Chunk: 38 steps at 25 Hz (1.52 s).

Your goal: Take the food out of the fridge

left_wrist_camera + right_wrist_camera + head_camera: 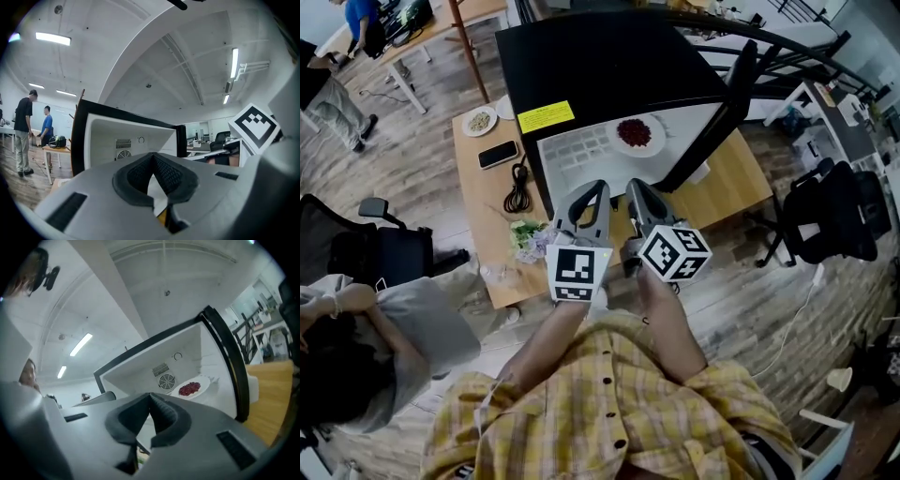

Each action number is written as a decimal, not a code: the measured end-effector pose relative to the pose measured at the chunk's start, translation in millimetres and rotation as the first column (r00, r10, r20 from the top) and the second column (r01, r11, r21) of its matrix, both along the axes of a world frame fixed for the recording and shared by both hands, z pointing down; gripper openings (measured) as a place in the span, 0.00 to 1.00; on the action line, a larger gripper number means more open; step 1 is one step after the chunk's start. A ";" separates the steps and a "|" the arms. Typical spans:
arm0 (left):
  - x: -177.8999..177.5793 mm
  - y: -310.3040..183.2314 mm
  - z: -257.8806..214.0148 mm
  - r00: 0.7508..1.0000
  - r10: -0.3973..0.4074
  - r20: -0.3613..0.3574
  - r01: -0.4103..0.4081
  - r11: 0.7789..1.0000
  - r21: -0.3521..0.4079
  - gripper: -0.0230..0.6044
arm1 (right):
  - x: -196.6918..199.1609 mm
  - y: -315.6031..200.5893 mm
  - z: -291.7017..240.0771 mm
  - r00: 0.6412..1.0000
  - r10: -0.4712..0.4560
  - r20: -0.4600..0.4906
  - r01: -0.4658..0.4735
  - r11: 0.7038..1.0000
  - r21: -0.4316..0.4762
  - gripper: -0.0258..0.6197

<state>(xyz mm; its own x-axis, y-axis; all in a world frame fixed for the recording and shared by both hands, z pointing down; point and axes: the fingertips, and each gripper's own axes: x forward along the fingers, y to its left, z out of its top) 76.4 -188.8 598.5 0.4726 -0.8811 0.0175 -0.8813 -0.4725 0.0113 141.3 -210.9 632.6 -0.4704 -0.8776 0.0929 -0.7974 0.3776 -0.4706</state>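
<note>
- A black fridge (609,66) is seen standing on a wooden table (741,178), its door (727,103) swung wide open to the right.
- The plate of red food (639,133) is found inside the fridge, on the white floor of the compartment, right of centre; in the right gripper view it is seen just in front of the round fan vent (166,380) in the back wall.
- The left gripper (592,190) is held at the near edge of the fridge mouth with its jaws closed together and nothing caught between them.
- The right gripper (637,187) is held just beside it, jaws likewise pressed together and empty, well short of the plate.
- On the table left of the fridge are laid a small dish (479,120), a phone (498,154) and a coiled black cable (518,190); a bundle of greens (525,234) is seen near the left gripper.
- An office chair (830,220) is placed right of the table.
</note>
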 end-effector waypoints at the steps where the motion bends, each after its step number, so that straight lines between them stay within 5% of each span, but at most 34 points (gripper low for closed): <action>1: 0.4 -2.0 0.1 1.000 -0.001 0.002 0.001 1.000 -0.001 0.05 | 0.4 -3.2 3.3 0.998 -0.003 0.063 0.005 1.000 -0.025 0.05; 5: 5.2 -4.7 2.0 1.000 -0.003 0.010 0.003 1.000 -0.004 0.05 | 6.0 -12.3 25.0 0.927 0.024 0.374 0.041 0.986 -0.164 0.05; 10: 6.9 -11.9 3.3 0.999 -0.010 0.031 0.010 1.000 -0.006 0.05 | 11.9 -24.7 36.2 0.746 0.084 0.660 0.112 0.962 -0.249 0.05; 14: 6.5 -14.7 4.7 0.999 -0.017 0.046 0.018 1.000 -0.010 0.05 | 23.5 -40.4 51.6 0.554 0.188 0.811 0.125 0.944 -0.305 0.05; 16: 5.7 -16.2 4.5 0.999 -0.023 0.048 0.023 1.000 -0.010 0.05 | 29.1 -48.3 58.0 0.500 0.229 0.835 0.117 0.938 -0.327 0.05; 22: 0.0 -25.0 8.3 0.997 -0.042 0.058 0.043 0.999 -0.013 0.05 | 36.0 -69.5 79.2 0.434 0.308 0.847 0.102 0.917 -0.386 0.11; 29: -1.5 -32.8 17.1 0.997 -0.047 0.057 0.049 0.998 -0.032 0.05 | 46.5 -92.4 99.0 0.403 0.376 0.834 0.074 0.895 -0.440 0.23; 38: -8.4 -39.9 27.3 0.996 -0.066 0.052 0.069 0.996 -0.060 0.05 | 61.8 -121.7 120.2 0.388 0.439 0.810 0.040 0.870 -0.491 0.28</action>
